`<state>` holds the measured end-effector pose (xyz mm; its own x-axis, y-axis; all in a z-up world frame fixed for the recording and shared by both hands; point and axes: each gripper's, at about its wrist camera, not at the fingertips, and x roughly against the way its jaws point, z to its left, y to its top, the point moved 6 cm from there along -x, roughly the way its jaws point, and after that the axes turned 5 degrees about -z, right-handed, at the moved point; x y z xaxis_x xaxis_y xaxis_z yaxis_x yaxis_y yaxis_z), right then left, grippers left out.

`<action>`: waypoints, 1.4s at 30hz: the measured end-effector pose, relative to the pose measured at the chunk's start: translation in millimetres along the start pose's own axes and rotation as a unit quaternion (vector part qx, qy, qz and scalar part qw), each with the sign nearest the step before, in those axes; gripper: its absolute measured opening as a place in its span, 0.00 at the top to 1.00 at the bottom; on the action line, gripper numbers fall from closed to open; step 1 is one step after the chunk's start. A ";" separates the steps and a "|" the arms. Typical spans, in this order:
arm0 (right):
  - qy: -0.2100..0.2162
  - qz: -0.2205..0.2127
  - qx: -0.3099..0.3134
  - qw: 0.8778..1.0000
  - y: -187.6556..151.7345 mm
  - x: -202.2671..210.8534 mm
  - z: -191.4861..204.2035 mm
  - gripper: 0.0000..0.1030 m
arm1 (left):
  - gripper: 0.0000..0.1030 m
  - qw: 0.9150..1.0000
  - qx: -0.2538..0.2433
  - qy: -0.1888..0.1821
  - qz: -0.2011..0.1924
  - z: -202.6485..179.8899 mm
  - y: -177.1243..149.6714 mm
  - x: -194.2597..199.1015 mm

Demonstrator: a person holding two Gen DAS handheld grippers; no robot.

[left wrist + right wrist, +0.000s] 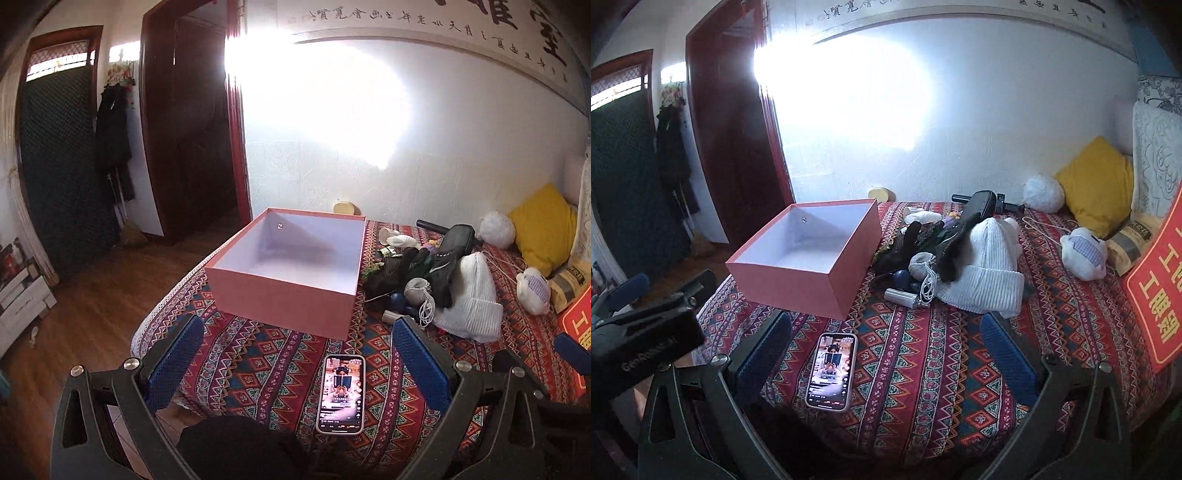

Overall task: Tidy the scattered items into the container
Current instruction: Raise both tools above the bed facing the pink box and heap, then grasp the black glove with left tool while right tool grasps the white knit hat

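Both grippers hover low over the near edge of a bed covered with a red patterned cloth (923, 362), pointing forward across it. The left gripper (297, 363) has its blue-padded fingers spread wide apart with nothing between them, and the right gripper (886, 356) is spread the same way, also empty. A phone (341, 393) with a lit screen lies flat on the cloth just ahead of them. Beyond it stands an open pink box (291, 269), its white inside bare. Right beside the box sits a pile of scattered items (934, 251): a white knit hat (986, 266), dark gloves (905, 243) and a coiled white cable (929, 282).
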<state>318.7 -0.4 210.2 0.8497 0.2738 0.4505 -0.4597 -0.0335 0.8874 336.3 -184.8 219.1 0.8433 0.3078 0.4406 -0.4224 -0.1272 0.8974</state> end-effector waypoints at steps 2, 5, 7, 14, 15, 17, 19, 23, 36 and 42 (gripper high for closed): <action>-0.002 -0.004 0.004 1.000 0.8 4.7 2.2 0.01 | 0.00 1.000 0.001 0.000 0.003 3.9 0.4 3.6; -0.005 -0.008 0.010 1.000 1.2 10.7 6.3 0.01 | 0.00 1.000 0.004 -0.006 0.011 6.5 -0.5 5.8; -0.004 -0.006 0.014 1.000 0.1 12.0 8.8 0.01 | 0.00 1.000 0.006 -0.008 0.016 7.4 -2.7 6.3; -0.004 0.003 0.019 1.000 -6.8 12.0 10.3 0.01 | 0.00 1.000 0.004 -0.015 0.015 5.7 -3.9 10.7; -0.006 0.004 0.019 1.000 -7.3 12.0 9.6 0.01 | 0.00 1.000 0.003 -0.018 0.015 4.0 -3.9 11.2; -0.007 0.005 0.018 1.000 -7.9 12.2 7.5 0.01 | 0.00 1.000 0.001 -0.020 0.015 1.2 -4.1 11.2; -0.011 0.007 0.017 1.000 -8.4 12.0 4.1 0.01 | 0.00 1.000 -0.002 -0.024 0.016 -2.8 -4.4 10.9; -0.020 0.010 0.014 1.000 -9.2 12.4 -4.4 0.01 | 0.00 0.999 -0.008 -0.034 0.022 -15.2 -4.7 7.5; -0.100 0.065 -0.063 0.991 -41.4 -23.7 -134.4 0.01 | 0.00 0.974 -0.095 -0.178 0.099 -147.4 -41.7 -56.6; -0.072 0.089 -0.128 0.985 -35.7 -107.4 -185.8 0.01 | 0.00 0.963 -0.118 -0.215 0.112 -190.4 -46.2 -128.2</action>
<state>195.9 150.0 112.0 0.7691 0.1462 0.6222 -0.6391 0.1807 0.7476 184.4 -38.8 116.8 0.7612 -0.1275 0.6359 -0.6299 0.0877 0.7717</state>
